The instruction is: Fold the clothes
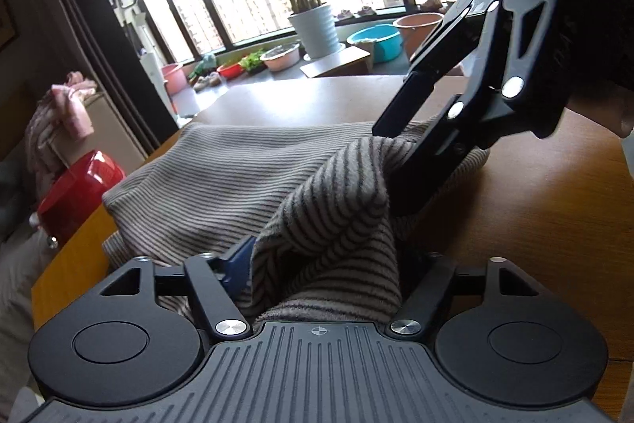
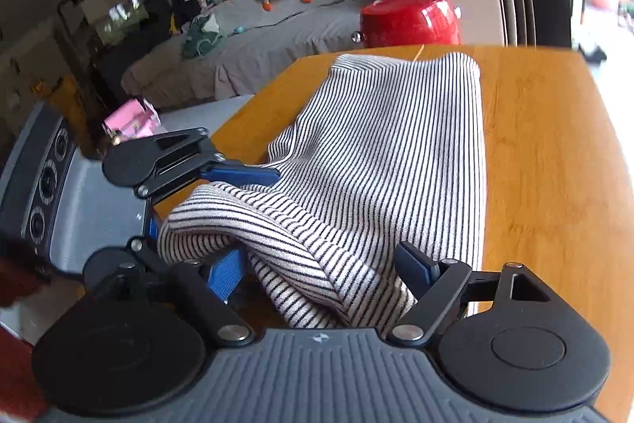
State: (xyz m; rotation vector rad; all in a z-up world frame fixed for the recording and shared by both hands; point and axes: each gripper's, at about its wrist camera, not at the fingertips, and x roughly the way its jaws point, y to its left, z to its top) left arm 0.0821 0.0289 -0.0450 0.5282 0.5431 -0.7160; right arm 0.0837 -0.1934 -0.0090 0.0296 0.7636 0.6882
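A grey-white knit garment with thin dark stripes (image 1: 237,177) (image 2: 388,145) lies partly folded on a wooden table (image 1: 535,205) (image 2: 554,165). Its near edge is bunched into a raised fold. My left gripper (image 1: 329,248) (image 2: 206,201) is open, the fold lying between its spread fingers; one blue pad (image 1: 237,256) shows and the other is hidden by cloth. My right gripper (image 2: 321,264) (image 1: 396,165) is open too, reaching down into the same bunch from the right. Both its blue pads (image 2: 412,268) sit wide apart with cloth draped between them.
A red container (image 1: 75,189) (image 2: 412,18) stands just beyond the table's far edge. Behind it are a grey sofa (image 2: 277,26) with plush toys, and a windowsill with a potted plant (image 1: 313,26) and basins. A grey appliance (image 2: 59,185) is at the left.
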